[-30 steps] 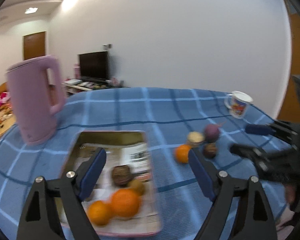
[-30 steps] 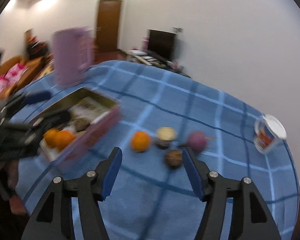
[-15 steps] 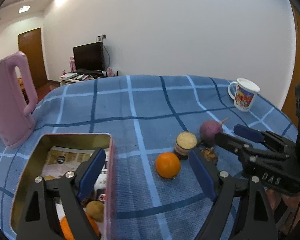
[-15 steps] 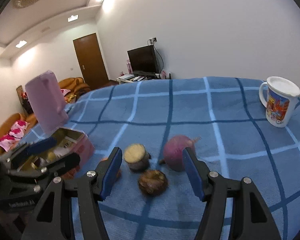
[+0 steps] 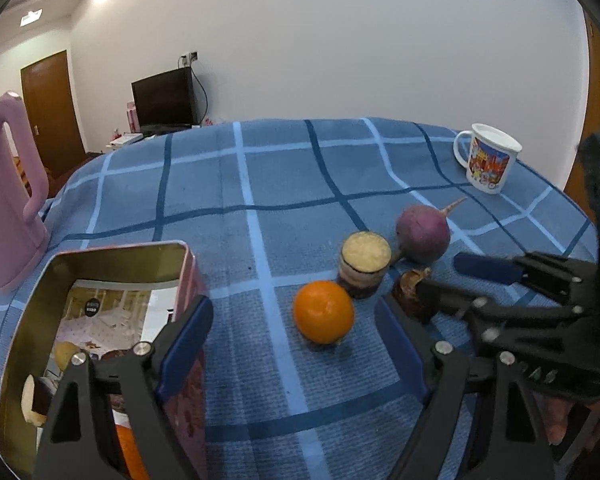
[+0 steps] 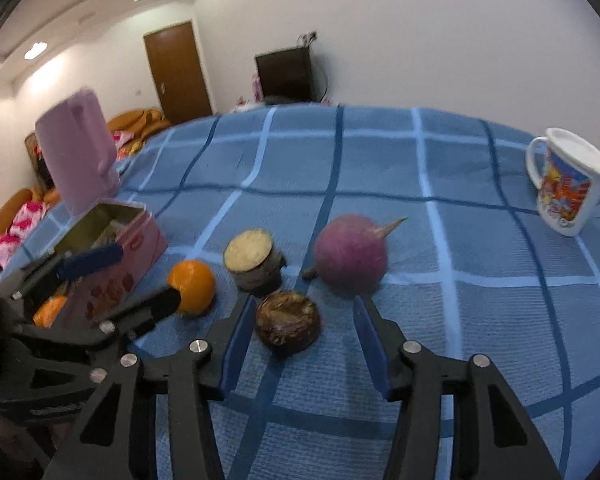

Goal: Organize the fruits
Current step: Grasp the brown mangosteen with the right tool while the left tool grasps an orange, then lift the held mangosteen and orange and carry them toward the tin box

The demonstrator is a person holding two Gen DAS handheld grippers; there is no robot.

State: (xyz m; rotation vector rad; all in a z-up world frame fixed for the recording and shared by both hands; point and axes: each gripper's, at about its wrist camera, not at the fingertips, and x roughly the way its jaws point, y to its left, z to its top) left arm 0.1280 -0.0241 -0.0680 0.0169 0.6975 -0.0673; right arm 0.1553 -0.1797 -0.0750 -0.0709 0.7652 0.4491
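An orange (image 5: 323, 312) lies on the blue checked cloth between the fingers of my left gripper (image 5: 292, 330). Those jaws are closing a little and the pads stand clear of it. A brown round fruit (image 6: 288, 322) sits between the fingers of my right gripper (image 6: 302, 338). Its jaws are closing; the left pad is close to the fruit and the right pad is still apart. Behind these are a cut tuber piece (image 6: 254, 266) and a purple radish (image 6: 350, 258). The open pink tin (image 5: 120, 250) at the left holds oranges and other fruit.
A pink kettle (image 5: 4, 200) stands behind the tin at the left. A printed white mug (image 6: 568, 184) is at the far right of the table. My two grippers lie close side by side; the right gripper (image 5: 438, 274) shows in the left wrist view. The table edge curves behind.
Both grippers have come down and forward to the fruit. The left one shifted from over the tin to the orange. The right jaws have narrowed around the brown fruit.
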